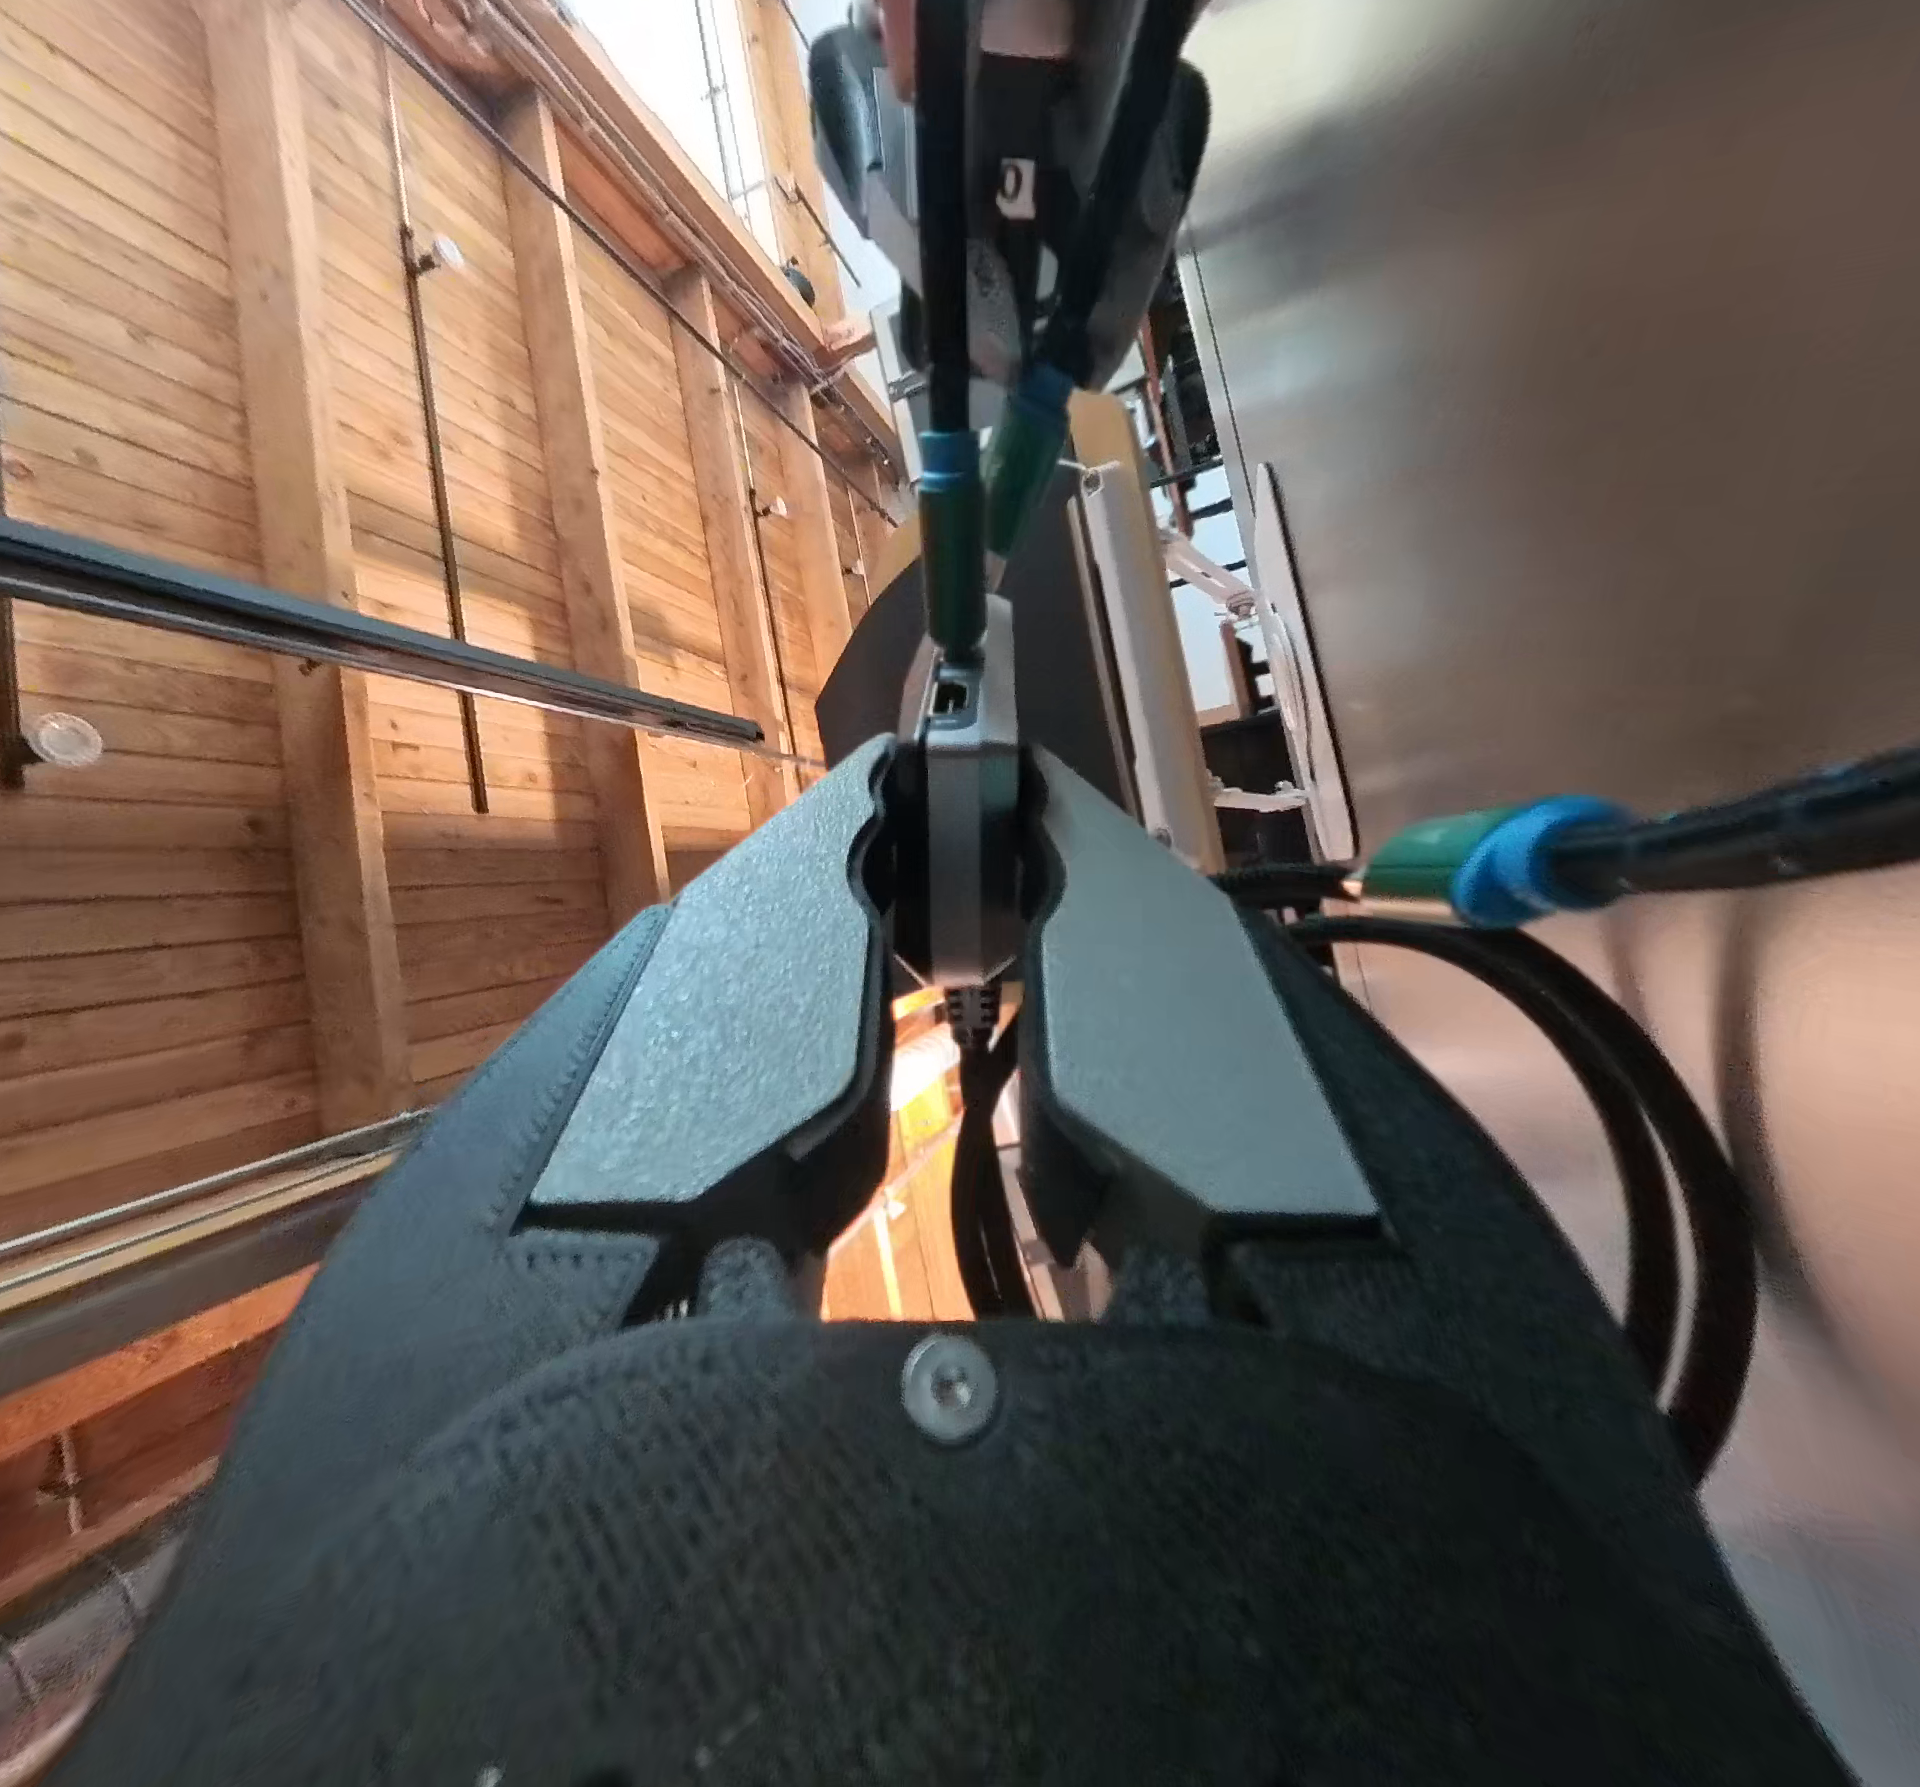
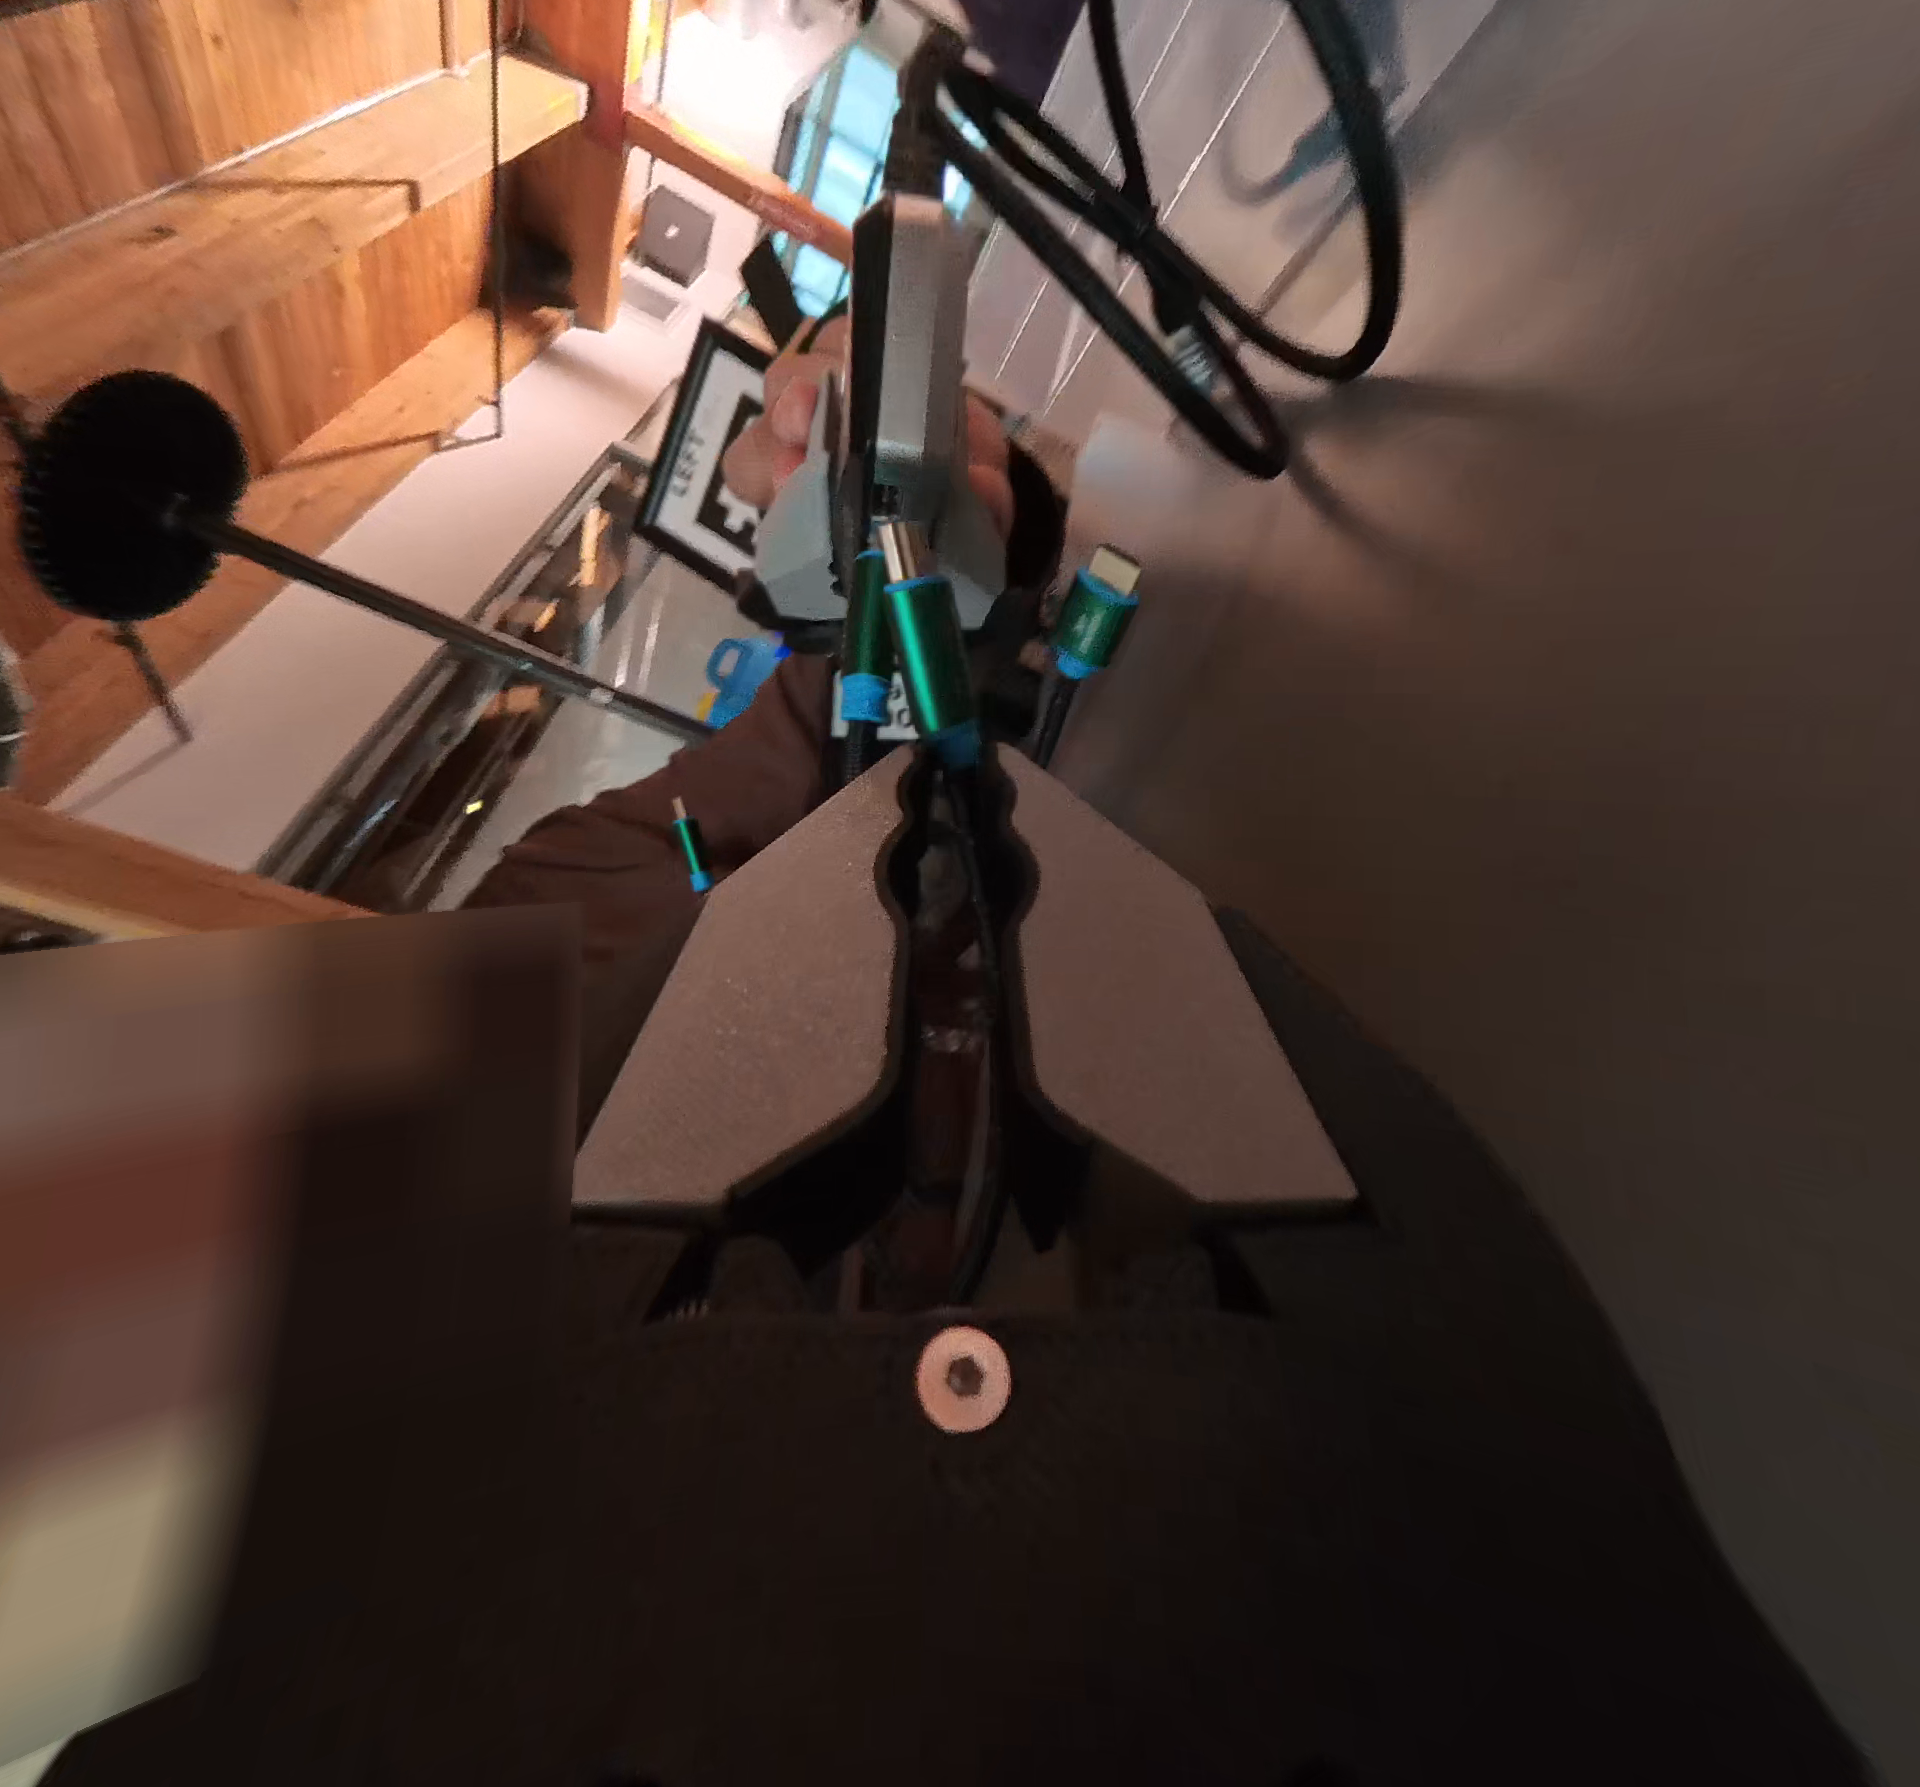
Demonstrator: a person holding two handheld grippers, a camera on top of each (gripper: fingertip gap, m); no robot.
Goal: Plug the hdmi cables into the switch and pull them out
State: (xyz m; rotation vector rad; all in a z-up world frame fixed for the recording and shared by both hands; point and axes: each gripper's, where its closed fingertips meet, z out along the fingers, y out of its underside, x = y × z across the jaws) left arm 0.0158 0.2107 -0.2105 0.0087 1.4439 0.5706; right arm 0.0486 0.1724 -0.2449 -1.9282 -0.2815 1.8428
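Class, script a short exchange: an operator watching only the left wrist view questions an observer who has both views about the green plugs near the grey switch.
Operator: Is the second green plug seated in the switch?
Observer: No. The right wrist view shows its metal tip bare, outside the switch.
Operator: Where does the right gripper hold it?
Observer: Its fingers pinch the black cable just behind the blue collar.

Wood-plank wall [image 1: 312, 490], perhaps grey floor [image 1: 1558, 283]
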